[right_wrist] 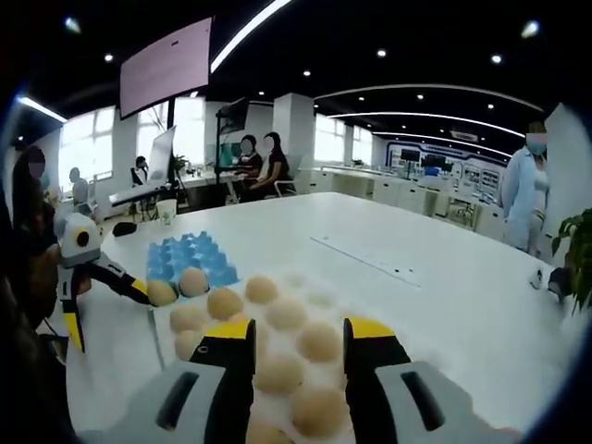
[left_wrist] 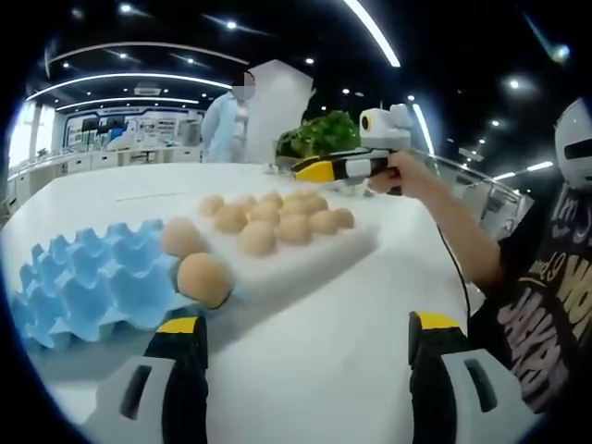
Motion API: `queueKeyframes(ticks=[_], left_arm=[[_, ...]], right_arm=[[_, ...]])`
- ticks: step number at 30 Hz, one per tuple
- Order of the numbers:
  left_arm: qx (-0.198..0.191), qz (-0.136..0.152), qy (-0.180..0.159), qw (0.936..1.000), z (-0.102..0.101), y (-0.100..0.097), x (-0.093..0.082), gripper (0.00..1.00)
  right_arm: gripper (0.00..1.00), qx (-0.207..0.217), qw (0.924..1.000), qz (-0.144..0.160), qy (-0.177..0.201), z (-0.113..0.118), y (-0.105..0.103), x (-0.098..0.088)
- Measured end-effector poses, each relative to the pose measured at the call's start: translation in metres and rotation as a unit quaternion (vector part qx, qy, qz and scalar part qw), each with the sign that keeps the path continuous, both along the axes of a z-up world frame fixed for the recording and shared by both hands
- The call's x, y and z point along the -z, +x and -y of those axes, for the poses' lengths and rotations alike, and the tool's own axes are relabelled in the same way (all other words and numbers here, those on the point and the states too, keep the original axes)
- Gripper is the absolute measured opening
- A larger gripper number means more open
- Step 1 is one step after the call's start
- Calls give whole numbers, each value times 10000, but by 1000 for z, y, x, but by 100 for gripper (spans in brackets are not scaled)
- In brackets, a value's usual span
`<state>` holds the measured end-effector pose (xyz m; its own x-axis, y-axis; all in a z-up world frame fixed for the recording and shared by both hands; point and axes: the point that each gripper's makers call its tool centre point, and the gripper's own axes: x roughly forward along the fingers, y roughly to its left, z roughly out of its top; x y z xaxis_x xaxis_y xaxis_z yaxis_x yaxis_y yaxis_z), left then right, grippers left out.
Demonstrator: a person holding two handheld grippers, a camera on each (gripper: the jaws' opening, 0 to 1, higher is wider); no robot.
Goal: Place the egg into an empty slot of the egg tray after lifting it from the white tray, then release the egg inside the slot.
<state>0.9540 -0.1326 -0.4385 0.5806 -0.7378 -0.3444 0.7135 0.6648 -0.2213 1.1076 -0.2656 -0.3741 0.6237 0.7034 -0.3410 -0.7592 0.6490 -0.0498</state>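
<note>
The white table (left_wrist: 324,324) spreads wide ahead of both grippers, with bare surface to the right of the left gripper (left_wrist: 305,347) and a long open stretch beyond the right gripper (right_wrist: 298,356). In the left gripper view the table's near edge is cut off below the jaws.

The white tray (left_wrist: 305,254) lies just ahead of the left gripper, its far rim hard to separate from the tabletop; in the right gripper view it sits directly under and ahead of that gripper's jaws, its near part hidden by them. The blue egg tray (left_wrist: 83,287) lies ahead and to the left of the left gripper, touching the white tray's side, its left part running out of view.

Brown eggs (left_wrist: 277,217) cluster on the white tray. One egg (left_wrist: 203,279) sits at the border of the two trays, just above the left jaw's tip; whether it touches that jaw cannot be told.

The left gripper's jaws stand spread wide, nothing between them. The right gripper's jaws are parted over the eggs, an egg (right_wrist: 320,342) showing in the gap, not pinched.
</note>
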Motion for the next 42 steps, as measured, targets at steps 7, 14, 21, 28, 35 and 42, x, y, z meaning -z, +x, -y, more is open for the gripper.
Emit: queueKeyframes(ticks=[7,14,21,28,35,42], left_arm=[[-96,94,-23,9999,-6,-2,-9,92],[-75,68,89,9999,-6,-3,-11,92],[-41,29,161,9999,-3,-5,-10,91],[-19,61,148,9999,-1,-7,-12,91],[-63,58,169,9998,-4,-7,-13,91],[-45,36,181,9998,-4,-6,-11,91]], right_arm=[[39,233,9997,-30,-86,22,5,8],[39,486,9987,-34,-157,44,10,11],[39,643,9975,-21,-299,62,13,14],[39,669,9962,-25,-560,73,18,22],[39,819,9942,-233,-657,84,24,37],[39,999,9929,-301,-571,90,33,46]])
